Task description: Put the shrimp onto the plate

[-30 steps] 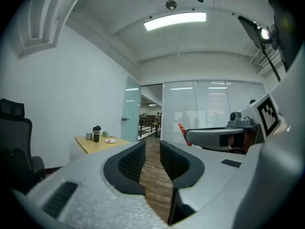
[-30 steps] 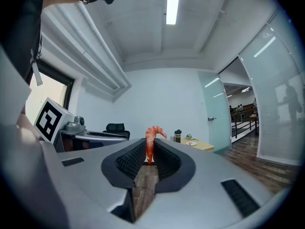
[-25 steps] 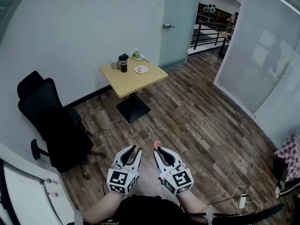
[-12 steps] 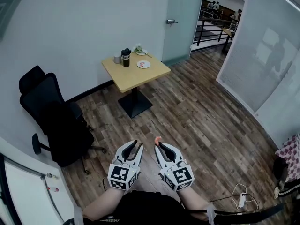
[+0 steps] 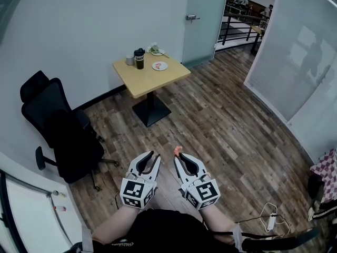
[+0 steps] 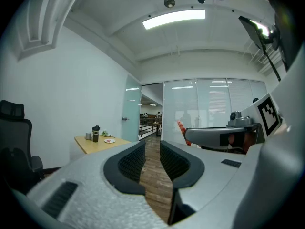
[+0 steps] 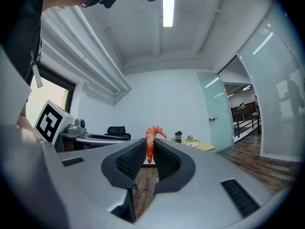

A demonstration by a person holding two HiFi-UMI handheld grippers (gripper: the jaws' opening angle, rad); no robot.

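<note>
Right gripper (image 5: 179, 156) clamps curled orange-pink shrimp (image 7: 151, 144) (upright between pads), well apart from plate (image 5: 159, 66) on small wooden table (image 5: 152, 84) by white wall (image 5: 79, 30). Left gripper (image 5: 152, 158) slightly apart, empty. Wood-plank floor (image 5: 221, 125).

Wood-plank flooring (image 5: 221, 125) is running across the room up to a plain white wall (image 5: 79, 30). A small square wooden table (image 5: 152, 83) on a black pedestal is standing against that wall, beside a frosted glass door (image 5: 202, 20). A black office chair (image 5: 63, 136) is sitting near the wall at the left. Frosted glass partitions (image 5: 295, 62) are lining the right side, and a ceiling strip light (image 6: 174, 19) is glowing overhead
</note>
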